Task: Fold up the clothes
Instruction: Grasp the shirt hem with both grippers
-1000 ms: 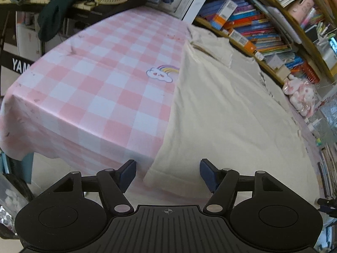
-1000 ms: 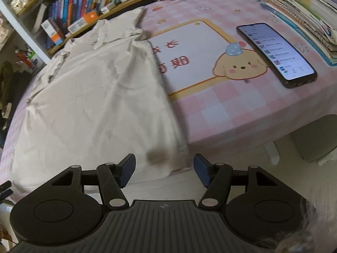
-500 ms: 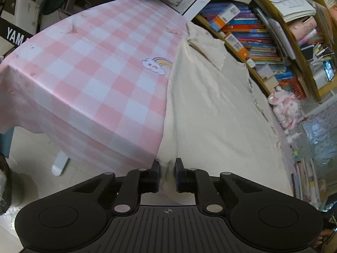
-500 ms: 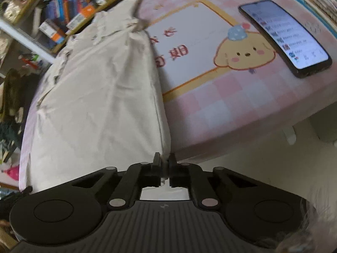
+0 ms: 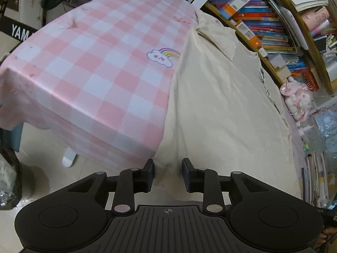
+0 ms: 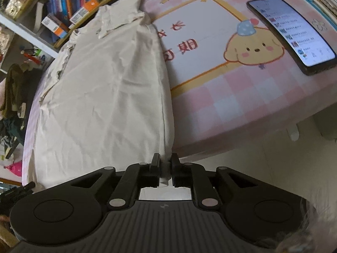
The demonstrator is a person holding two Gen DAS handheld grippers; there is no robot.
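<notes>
**Left fingers reopened at the hem**

Half a second ago both pairs were pinched shut. The left gripper (image 5: pixel 167 171) now stands apart around the shirt (image 5: pixel 221 109) hem, gripping nothing; the right gripper (image 6: pixel 165 168) remains clamped on its corner. The shirt lies flat on the surface (image 5: pixel 94 67). Judgement: a two-handed lift is not yet secured.

Left gripper (image 5: pixel 167 174) jaws parted; right gripper (image 6: pixel 165 169) jaws pinched together
</notes>
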